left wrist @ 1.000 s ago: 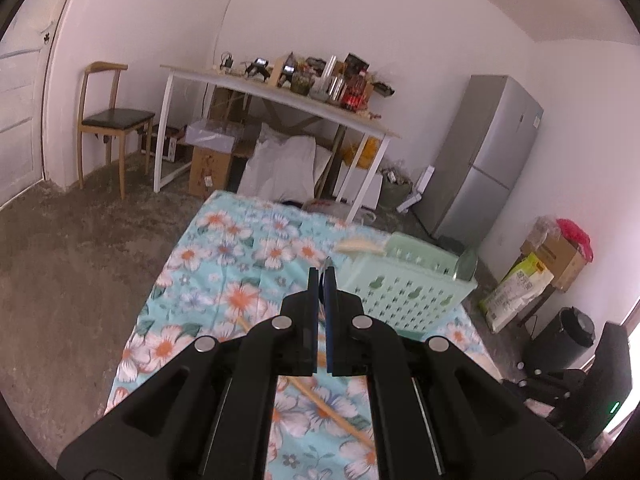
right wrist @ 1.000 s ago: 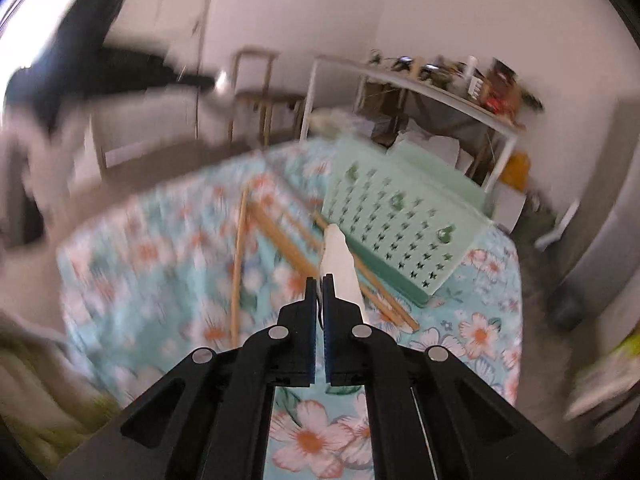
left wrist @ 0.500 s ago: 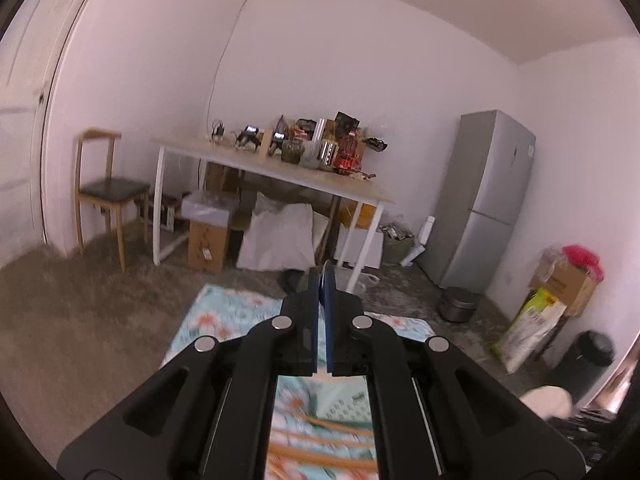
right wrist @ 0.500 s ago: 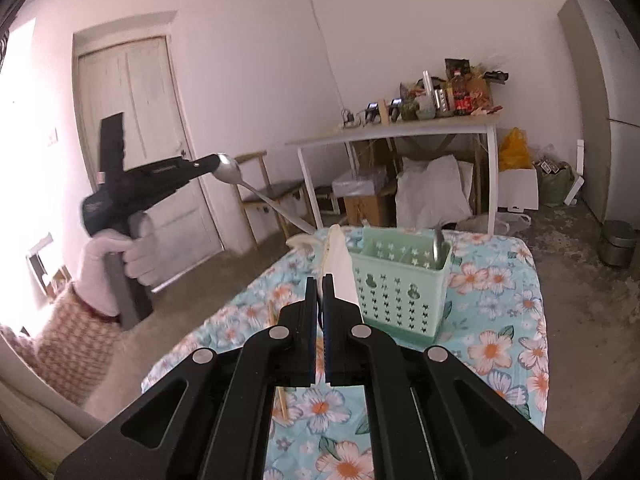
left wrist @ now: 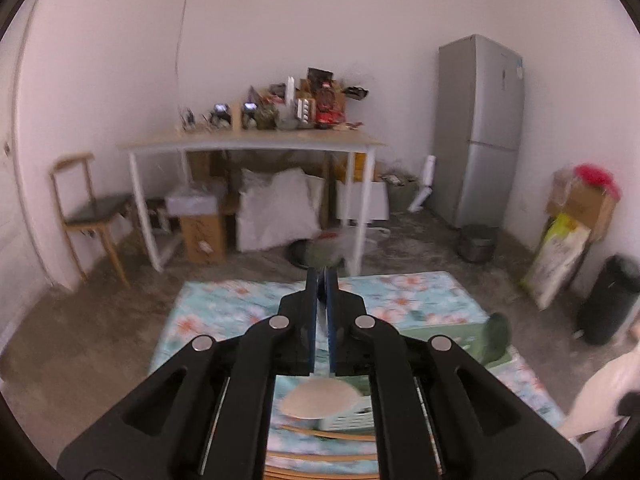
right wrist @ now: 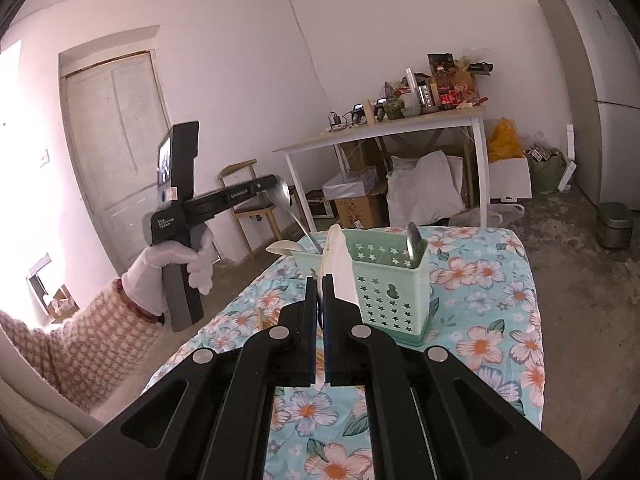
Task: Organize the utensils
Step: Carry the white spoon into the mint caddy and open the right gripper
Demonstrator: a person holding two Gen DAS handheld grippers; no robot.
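In the right wrist view a gloved hand holds my left gripper [right wrist: 275, 185] up at the left. A metal spoon [right wrist: 285, 197] is pinched by its bowl at the fingertips, and its handle slants down into the mint-green basket [right wrist: 394, 294]. The jaws are opening, with the spoon still between them. My right gripper [right wrist: 321, 280] is shut on a white flat utensil [right wrist: 339, 266] that points up in front of the basket. In the left wrist view the left gripper [left wrist: 321, 278] shows a thin gap, above the basket [left wrist: 452, 330].
A second metal spoon [right wrist: 414, 240] stands in the basket, and a white ladle [right wrist: 282, 246] lies at its left rim. Wooden chopsticks [left wrist: 328, 436] lie on the floral tablecloth [right wrist: 492, 280]. Behind are a cluttered white table [right wrist: 384, 132], a chair [right wrist: 250, 204] and a fridge [right wrist: 596, 92].
The left gripper has swung with the spoon so that the handle now dips into the basket. The right gripper has risen with the white utensil and faces the basket.
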